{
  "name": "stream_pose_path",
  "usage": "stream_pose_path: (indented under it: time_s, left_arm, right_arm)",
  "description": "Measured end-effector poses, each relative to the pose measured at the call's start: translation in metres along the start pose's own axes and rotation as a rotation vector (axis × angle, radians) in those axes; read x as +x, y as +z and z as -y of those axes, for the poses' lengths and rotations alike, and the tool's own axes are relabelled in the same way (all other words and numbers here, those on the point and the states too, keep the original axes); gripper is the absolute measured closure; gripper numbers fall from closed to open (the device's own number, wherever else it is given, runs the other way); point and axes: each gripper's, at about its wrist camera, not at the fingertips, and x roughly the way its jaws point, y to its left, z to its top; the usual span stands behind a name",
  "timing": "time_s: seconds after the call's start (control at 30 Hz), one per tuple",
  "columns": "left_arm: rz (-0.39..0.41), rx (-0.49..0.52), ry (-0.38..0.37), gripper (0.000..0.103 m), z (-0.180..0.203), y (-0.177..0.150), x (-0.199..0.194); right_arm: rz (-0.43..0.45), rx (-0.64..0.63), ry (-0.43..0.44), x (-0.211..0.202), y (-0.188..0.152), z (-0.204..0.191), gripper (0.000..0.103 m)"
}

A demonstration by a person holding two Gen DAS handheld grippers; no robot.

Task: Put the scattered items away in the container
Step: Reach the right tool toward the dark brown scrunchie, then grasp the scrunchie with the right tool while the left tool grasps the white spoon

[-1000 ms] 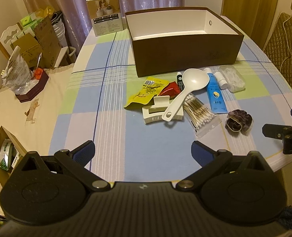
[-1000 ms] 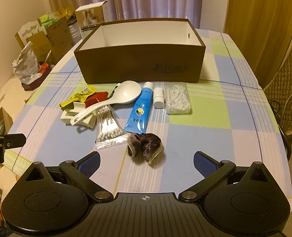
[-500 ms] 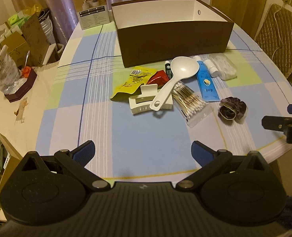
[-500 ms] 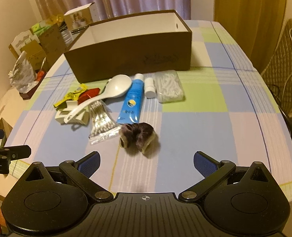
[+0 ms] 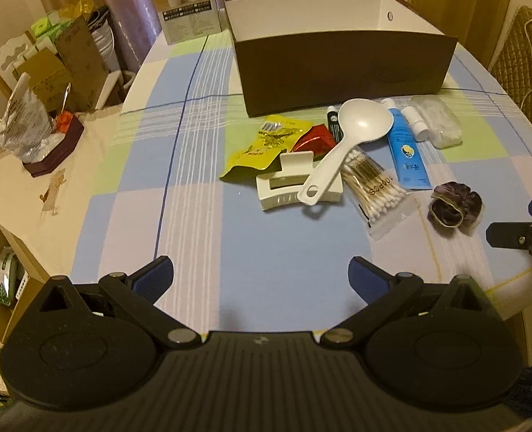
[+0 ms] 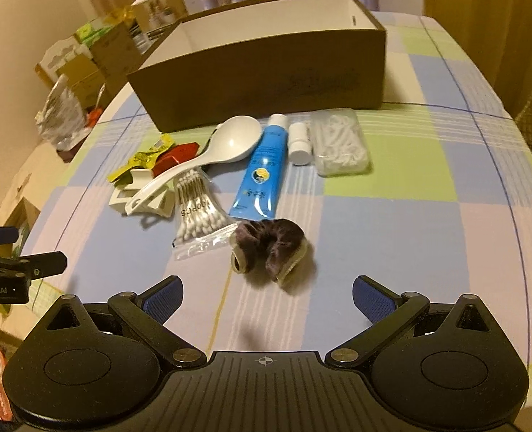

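A brown box (image 5: 341, 68) (image 6: 262, 79) with a white inside stands open at the back of the checked table. In front of it lie a white spoon (image 5: 345, 144) (image 6: 208, 154), a white hair claw (image 5: 287, 187), a yellow packet (image 5: 266, 144), a red packet (image 5: 314, 138), a bag of cotton swabs (image 5: 373, 189) (image 6: 199, 208), a blue tube (image 5: 408, 154) (image 6: 266, 169), a small white bottle (image 6: 299, 144), a clear pack (image 6: 339, 142) and a dark scrunchie (image 5: 454, 208) (image 6: 267, 250). My left gripper (image 5: 260, 275) hangs open over the near table. My right gripper (image 6: 267, 293) is open just short of the scrunchie.
A white carton (image 5: 185, 1) stands behind the box at the left. Cardboard boxes and bags (image 5: 50, 82) crowd the floor and a side surface left of the table. A padded chair (image 5: 521, 61) stands at the right. The table edge (image 5: 510, 277) curves close on the near right.
Both grippers have moved closer to the items and lower. The scrunchie now sits nearer to the right gripper's fingers. Nothing on the table has been moved.
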Motion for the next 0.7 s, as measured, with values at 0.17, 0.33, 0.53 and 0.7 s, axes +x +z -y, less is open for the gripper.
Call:
stream_pose_path:
  time_s: [0.17,0.33,0.53,0.7]
  left_arm:
    - [0.032,0.027,-0.023,0.002,0.002,0.004,0.001]
    - [0.053,0.054,-0.024,0.006,0.005,0.014,0.005]
    - [0.05,0.059,-0.032,0.007,0.005,0.023,0.013]
    - [0.033,0.057,-0.038,0.011,0.005,0.027,0.021]
  right_arm:
    - [0.013,-0.01,0.013,0.005,0.013,0.002,0.0]
    - [0.005,-0.046,0.019,0.014,0.021,0.0,0.0]
    - [-0.013,-0.088,0.037,0.028,0.028,-0.003,0.0]
    - [-0.045,-0.114,0.061,0.04,0.032,-0.005,0.029]
